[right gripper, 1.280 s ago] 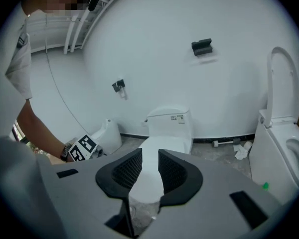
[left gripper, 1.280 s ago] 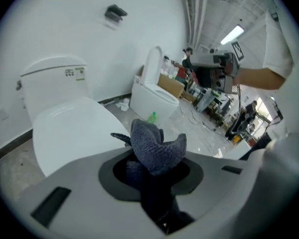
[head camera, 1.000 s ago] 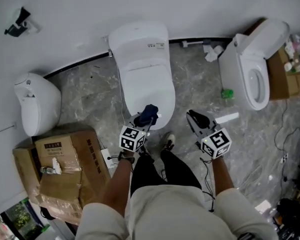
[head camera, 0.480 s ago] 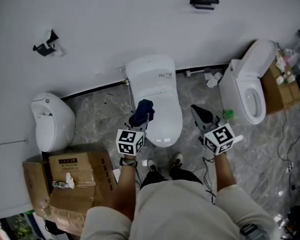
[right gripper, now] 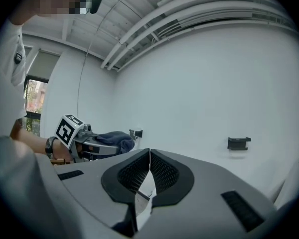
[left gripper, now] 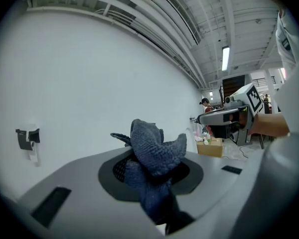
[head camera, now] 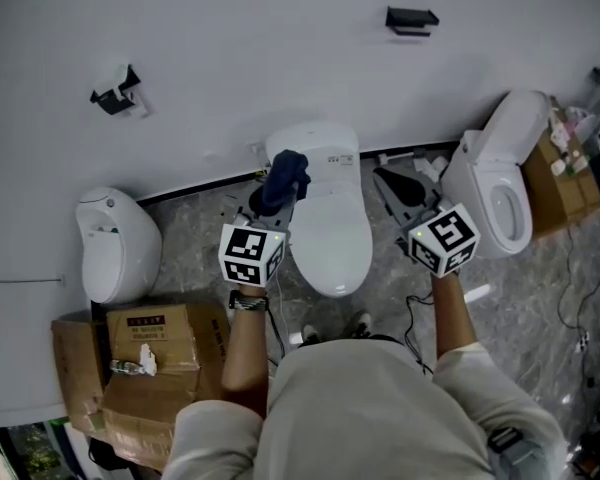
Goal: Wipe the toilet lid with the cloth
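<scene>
A white toilet with its lid (head camera: pixel 326 223) down stands against the wall in the head view. My left gripper (head camera: pixel 270 196) is raised above its left side, shut on a dark blue cloth (head camera: pixel 284 179). The left gripper view shows the cloth (left gripper: pixel 152 166) bunched between the jaws, pointing at the bare wall. My right gripper (head camera: pixel 388 184) is lifted to the right of the toilet, level with the left one, shut with nothing in it. In the right gripper view its jaws (right gripper: pixel 149 156) meet tip to tip, and the left gripper with the cloth (right gripper: pixel 112 141) shows at left.
A second toilet (head camera: pixel 495 183) with its seat up stands at right beside a cardboard box (head camera: pixel 560 183). A white urinal-like fixture (head camera: pixel 115 243) and cardboard boxes (head camera: pixel 145 358) are at left. Brackets (head camera: pixel 412 18) hang on the wall. My feet (head camera: pixel 330 330) stand before the toilet.
Both grippers have risen from near the toilet's front edge to up over the bowl and tank. The cloth stayed in the left gripper. The right jaws closed from slightly apart.
</scene>
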A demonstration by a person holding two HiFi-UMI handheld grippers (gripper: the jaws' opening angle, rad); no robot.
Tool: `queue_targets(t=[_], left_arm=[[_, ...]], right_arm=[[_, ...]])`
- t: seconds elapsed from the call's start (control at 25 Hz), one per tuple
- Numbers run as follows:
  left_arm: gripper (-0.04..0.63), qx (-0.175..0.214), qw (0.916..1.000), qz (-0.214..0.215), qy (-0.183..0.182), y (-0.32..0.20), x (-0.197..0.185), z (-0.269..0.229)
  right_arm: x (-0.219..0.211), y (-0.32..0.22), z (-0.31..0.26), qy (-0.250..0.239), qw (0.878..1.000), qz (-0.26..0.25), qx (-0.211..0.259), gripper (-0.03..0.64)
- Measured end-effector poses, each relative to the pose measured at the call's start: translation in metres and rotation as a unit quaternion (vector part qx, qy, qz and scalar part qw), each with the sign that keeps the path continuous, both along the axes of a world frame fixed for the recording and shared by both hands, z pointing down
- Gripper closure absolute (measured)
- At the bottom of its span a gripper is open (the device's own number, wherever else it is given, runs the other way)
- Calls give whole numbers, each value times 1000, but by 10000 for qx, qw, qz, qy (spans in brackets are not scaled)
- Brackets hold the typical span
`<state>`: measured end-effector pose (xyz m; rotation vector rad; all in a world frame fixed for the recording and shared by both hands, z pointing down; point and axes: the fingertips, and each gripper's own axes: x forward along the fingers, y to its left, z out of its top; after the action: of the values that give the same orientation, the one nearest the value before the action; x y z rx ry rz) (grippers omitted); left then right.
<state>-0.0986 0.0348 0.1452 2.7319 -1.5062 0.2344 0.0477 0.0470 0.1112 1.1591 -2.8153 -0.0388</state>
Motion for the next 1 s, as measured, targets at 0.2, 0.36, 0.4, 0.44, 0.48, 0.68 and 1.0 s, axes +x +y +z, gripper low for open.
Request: queue_targets(t=[0.2,0.36,0.4,0.44,0.48,0.68,1.0], left_arm=[[500,343,9994,-44,-59,5,-8,-49],[500,679,9975,-148,-153,7,-9,-89],[500,753,9969,-178,-171,8,-10,-96],[500,815,9963,-215,-175,9,-11,-104],[500,870,9957,-256,-165,8,-12,-112],[499,1049,9934,-422,-209,0,-16,-139],[499,1120,9919,-476,-375,2,-16,-142]], right_arm=[[-14,1,-40,-54,9994,-37,342,588],[-21,0,-79,-81,9973,-67,729,588],[-22,0,-87,-67,9967,-78,810,588],[-23,1,-94,-62,9961,-98,876,589],[-25,1,-102,-78,9956,-122,928,589],[-29,-7,-129,-241,9941,-168,1045,589],[-31,-14,-120,11,9941,-43,1083,591]])
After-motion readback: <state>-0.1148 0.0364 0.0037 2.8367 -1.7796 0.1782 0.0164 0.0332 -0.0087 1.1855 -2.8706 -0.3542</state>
